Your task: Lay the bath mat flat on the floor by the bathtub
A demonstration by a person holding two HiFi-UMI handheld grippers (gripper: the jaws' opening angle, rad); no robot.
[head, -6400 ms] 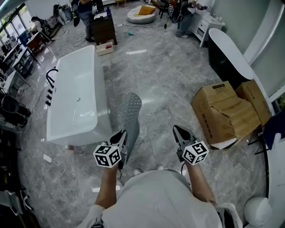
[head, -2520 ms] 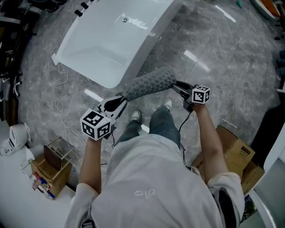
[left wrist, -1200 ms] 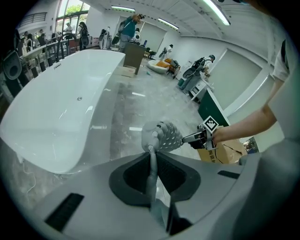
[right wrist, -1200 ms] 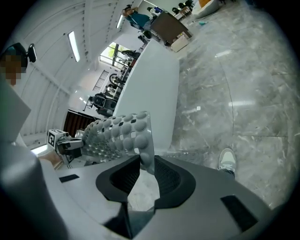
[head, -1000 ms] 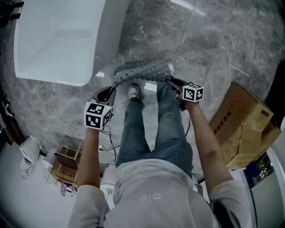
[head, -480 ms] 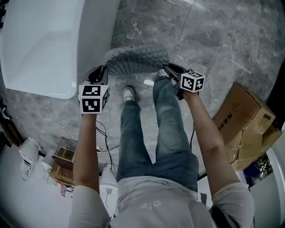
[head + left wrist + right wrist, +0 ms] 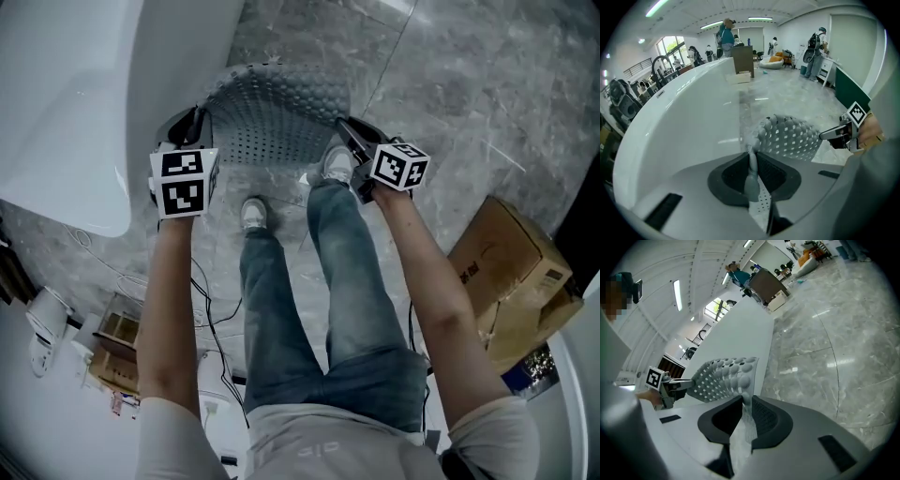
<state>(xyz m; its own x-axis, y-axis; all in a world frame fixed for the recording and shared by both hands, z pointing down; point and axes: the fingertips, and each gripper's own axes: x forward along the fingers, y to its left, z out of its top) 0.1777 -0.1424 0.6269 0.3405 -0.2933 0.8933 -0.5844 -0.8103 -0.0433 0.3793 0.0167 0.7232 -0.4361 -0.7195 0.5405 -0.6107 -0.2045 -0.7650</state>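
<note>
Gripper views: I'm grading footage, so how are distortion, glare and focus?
Left gripper view: fisheye bows the bathtub, corners black. Right gripper view: same bowing, light streaks glare on the floor, nearest bath mat edge blurred.

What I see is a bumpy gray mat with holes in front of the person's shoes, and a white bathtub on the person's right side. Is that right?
Not quite. The white bathtub is on the person's left side, not the right, as the head view shows. The rest is right: the bumpy gray mat with holes is in front of the person's shoes.
</note>
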